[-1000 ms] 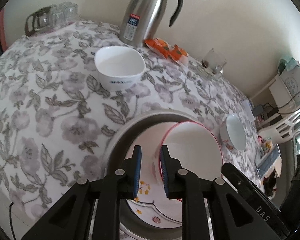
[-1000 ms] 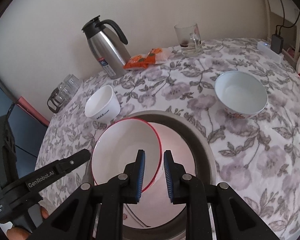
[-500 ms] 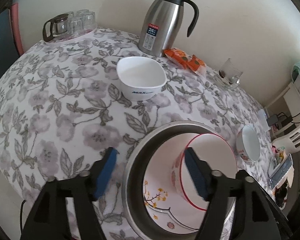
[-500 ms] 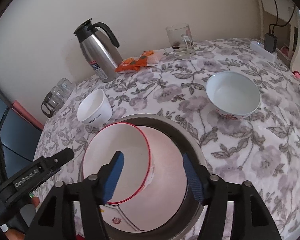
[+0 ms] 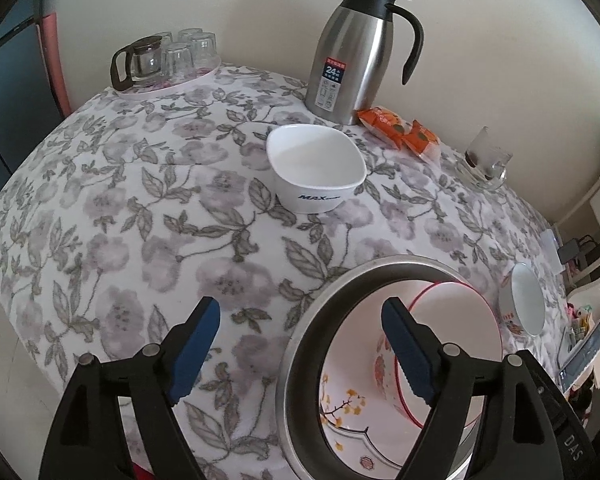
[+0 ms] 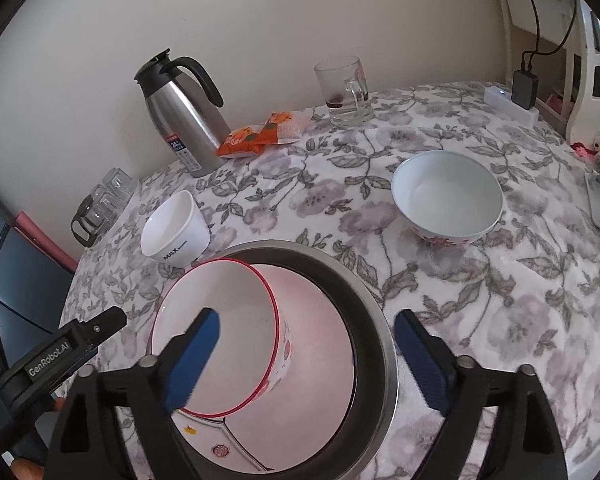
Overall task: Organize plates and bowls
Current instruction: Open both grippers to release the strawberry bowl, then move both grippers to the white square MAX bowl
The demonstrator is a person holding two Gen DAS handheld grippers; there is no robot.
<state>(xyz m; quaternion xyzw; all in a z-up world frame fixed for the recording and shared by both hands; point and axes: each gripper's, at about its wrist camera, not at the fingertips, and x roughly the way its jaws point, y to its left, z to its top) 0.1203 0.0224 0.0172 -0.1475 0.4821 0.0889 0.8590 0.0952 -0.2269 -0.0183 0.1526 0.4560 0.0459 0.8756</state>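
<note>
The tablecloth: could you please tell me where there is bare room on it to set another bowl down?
Widest free patch: the tablecloth left of the square white bowl, between the glassware tray and the metal basin. Another lies between the basin and the round floral bowl. It is crowded along the wall by the thermos, snack packets and glass mug.

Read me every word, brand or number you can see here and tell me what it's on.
"MAX": white square bowl; smaller word after it unreadable.
"24": steel thermos label; the rest too small.
"GenRobot.AI": left gripper body.
"DAS": right gripper body.
Orange snack packets: print blurred.
</note>
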